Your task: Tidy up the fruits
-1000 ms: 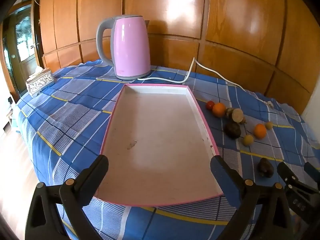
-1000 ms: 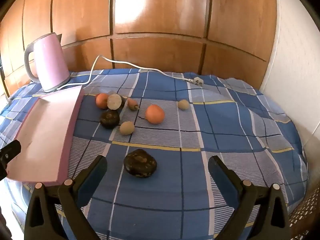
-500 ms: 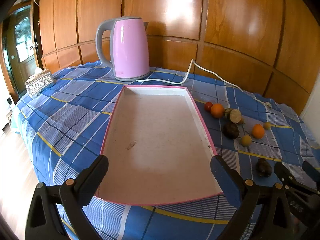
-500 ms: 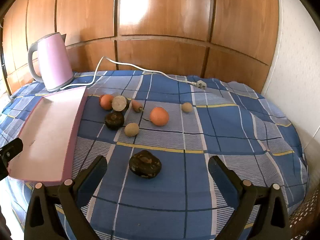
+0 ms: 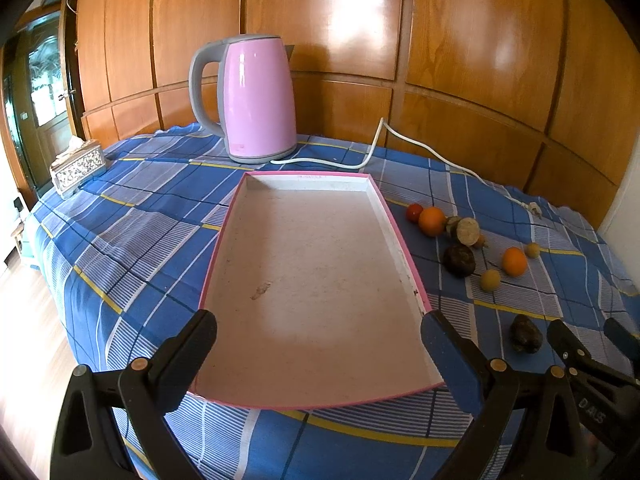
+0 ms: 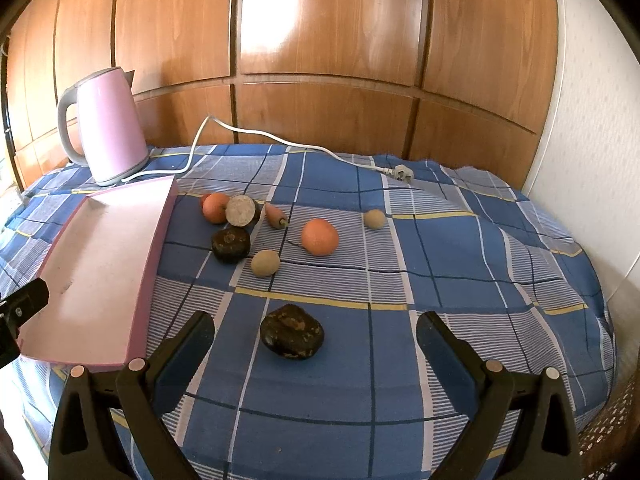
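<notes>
So both grippers are spread wide with nothing between the fingers. Left gripper (image 5: 318,344) hangs over the near end of the tray (image 5: 394,224), a shallow pink-rimmed thing with nothing in it. Right gripper (image 6: 314,346) is over the blue plaid cloth (image 6: 440,248), and a dark lumpy fruit (image 6: 292,337) sits on the cloth right between its spread fingers, not touched.

Rest of the fruit is loose on the cloth, all to the right of the tray. Near the tray's far right corner there's a tight little bunch: an orange (image 6: 215,208) touching a cut brown fruit (image 6: 241,210) that shows its pale face, and a small carrot-looking piece (image 6: 275,215) just beside that. Left view also shows a small red one (image 5: 414,212) behind the orange. A round dark fruit (image 6: 231,244) sits just in front of the bunch, with a tan ball (image 6: 265,263) beside it. Bigger orange (image 6: 320,237) is a bit further right, and another tan ball (image 6: 374,219) past it.

Pink kettle (image 5: 256,98) stands behind the tray, its white cord (image 6: 280,142) trailing across the cloth to an unplugged plug. Tissue box (image 5: 78,166) at the far left edge.
</notes>
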Action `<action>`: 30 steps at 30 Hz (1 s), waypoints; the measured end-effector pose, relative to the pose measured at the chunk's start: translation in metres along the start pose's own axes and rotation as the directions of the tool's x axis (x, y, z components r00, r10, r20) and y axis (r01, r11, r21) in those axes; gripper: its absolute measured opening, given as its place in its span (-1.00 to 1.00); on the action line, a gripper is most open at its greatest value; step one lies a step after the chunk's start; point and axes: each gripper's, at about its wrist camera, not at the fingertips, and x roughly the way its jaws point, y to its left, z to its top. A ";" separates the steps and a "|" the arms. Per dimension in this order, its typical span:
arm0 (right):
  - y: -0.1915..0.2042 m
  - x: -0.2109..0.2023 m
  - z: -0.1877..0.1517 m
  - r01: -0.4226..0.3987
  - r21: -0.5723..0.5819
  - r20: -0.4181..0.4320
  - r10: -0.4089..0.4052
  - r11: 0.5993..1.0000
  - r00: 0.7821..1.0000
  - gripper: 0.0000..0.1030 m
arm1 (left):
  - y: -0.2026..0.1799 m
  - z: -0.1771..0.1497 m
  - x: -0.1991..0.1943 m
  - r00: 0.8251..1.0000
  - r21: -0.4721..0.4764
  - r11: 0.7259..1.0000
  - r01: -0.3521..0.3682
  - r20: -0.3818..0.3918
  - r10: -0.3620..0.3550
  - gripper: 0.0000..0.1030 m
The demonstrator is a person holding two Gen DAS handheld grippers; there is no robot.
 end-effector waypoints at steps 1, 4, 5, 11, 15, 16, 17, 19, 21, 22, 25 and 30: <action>0.000 0.000 0.001 0.001 0.000 -0.001 -0.001 1.000 1.000 0.99 | 0.000 0.000 0.000 1.000 0.001 1.000 0.000 0.001 0.000 0.99; 0.000 0.000 0.001 0.000 0.003 0.000 0.000 1.000 1.000 0.99 | -0.001 0.000 0.000 1.000 0.001 1.000 0.002 0.000 -0.002 0.99; 0.000 0.000 0.001 0.001 0.004 0.000 -0.001 1.000 1.000 0.99 | -0.001 0.001 -0.001 1.000 0.001 1.000 0.002 0.000 -0.002 0.99; -0.001 -0.001 0.001 0.000 0.003 0.002 0.000 1.000 1.000 0.99 | -0.003 0.001 -0.001 1.000 0.004 1.000 0.008 -0.001 -0.008 0.99; -0.002 -0.002 0.001 0.002 0.006 0.005 -0.002 1.000 1.000 0.99 | -0.004 0.001 -0.002 1.000 0.004 1.000 0.009 0.002 -0.009 0.99; -0.002 -0.002 0.001 0.002 0.006 0.006 -0.002 1.000 1.000 0.99 | -0.003 0.000 -0.002 1.000 0.004 1.000 0.009 0.001 -0.009 0.99; -0.002 -0.002 0.001 0.002 0.006 0.007 -0.002 1.000 1.000 0.99 | -0.003 0.000 -0.002 1.000 0.004 1.000 0.010 0.001 -0.010 0.99; -0.002 -0.003 0.002 0.003 0.005 0.010 -0.003 1.000 1.000 0.99 | -0.003 0.000 -0.002 1.000 0.004 1.000 0.010 0.001 -0.010 0.99; -0.002 -0.003 0.002 0.003 0.005 0.013 -0.003 1.000 1.000 0.99 | -0.003 0.000 -0.002 1.000 0.004 1.000 0.012 0.002 -0.012 0.99; -0.002 -0.003 0.002 0.003 0.006 0.015 -0.003 1.000 1.000 0.99 | -0.003 0.001 -0.002 1.000 0.004 1.000 0.011 0.002 -0.011 0.99; -0.002 -0.004 0.002 0.003 0.007 0.018 -0.003 1.000 1.000 0.99 | -0.004 0.000 -0.003 1.000 0.006 1.000 0.011 0.003 -0.011 0.99; -0.003 -0.005 0.003 0.005 0.009 0.022 -0.005 1.000 1.000 0.99 | -0.005 0.000 -0.004 1.000 0.009 1.000 0.012 0.006 -0.012 0.99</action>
